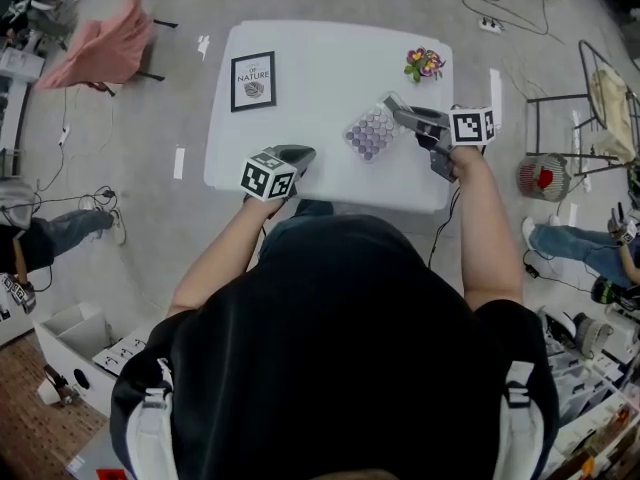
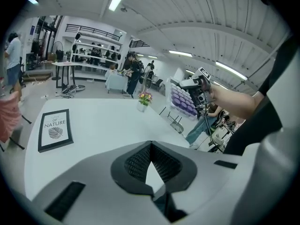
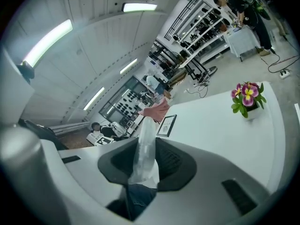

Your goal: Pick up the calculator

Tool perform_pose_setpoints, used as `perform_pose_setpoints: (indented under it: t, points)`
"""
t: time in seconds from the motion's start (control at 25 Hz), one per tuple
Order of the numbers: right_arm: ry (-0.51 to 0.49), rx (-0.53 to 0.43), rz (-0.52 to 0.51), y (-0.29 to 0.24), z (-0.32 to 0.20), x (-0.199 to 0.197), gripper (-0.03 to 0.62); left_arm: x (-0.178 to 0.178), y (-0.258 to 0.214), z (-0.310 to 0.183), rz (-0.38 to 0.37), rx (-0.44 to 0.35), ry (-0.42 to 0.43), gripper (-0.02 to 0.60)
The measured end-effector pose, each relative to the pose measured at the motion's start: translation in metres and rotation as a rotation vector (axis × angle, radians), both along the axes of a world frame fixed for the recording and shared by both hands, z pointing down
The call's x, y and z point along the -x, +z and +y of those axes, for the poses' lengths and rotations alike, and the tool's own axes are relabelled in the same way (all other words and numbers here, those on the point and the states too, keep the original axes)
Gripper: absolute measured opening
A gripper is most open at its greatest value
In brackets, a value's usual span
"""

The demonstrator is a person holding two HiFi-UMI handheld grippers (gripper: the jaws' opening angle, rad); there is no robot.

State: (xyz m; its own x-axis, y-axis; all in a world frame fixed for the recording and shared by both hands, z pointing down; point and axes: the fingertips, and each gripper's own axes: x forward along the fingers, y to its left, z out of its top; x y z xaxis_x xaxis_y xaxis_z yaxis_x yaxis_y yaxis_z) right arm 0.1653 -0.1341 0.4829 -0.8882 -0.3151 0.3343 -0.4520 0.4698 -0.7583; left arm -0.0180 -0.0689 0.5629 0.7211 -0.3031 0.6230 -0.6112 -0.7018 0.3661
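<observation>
Here, one calculator [image 1: 370, 133] clamped in right gripper [image 1: 395, 110] fingers, left gripper [image 1: 303, 154] fingers closed empty, one flowerpot [image 1: 424, 64], one frame [image 1: 253, 80].

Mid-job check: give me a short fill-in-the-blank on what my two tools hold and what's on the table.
1. The right tool is clamped on the ____.
2. The left tool holds ____.
3. The small white pot on the table holds ____.

Missing words: calculator; nothing; flowers.
</observation>
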Motion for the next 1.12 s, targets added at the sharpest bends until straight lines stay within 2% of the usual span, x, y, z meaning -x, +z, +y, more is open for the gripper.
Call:
perform_pose_setpoints:
  t: [0.16, 0.48, 0.68, 1.12]
  points:
    - [0.015, 0.022, 0.003, 0.003, 0.015, -0.003, 0.107, -0.001, -0.002, 0.009, 0.005, -0.011, -0.002, 0.017]
    - [-0.006, -0.013, -0.003, -0.006, 0.031, -0.001, 0.106, -0.004, -0.01, 0.019, 0.015, -0.024, -0.001, 0.017]
    - [0.015, 0.012, -0.01, -0.006, 0.044, -0.006, 0.106, -0.008, -0.015, 0.029, 0.017, -0.033, -0.002, 0.017]
    - [0.003, 0.009, -0.019, -0.006, 0.046, 0.001, 0.106, -0.006, -0.015, 0.032, 0.018, -0.036, -0.006, 0.017]
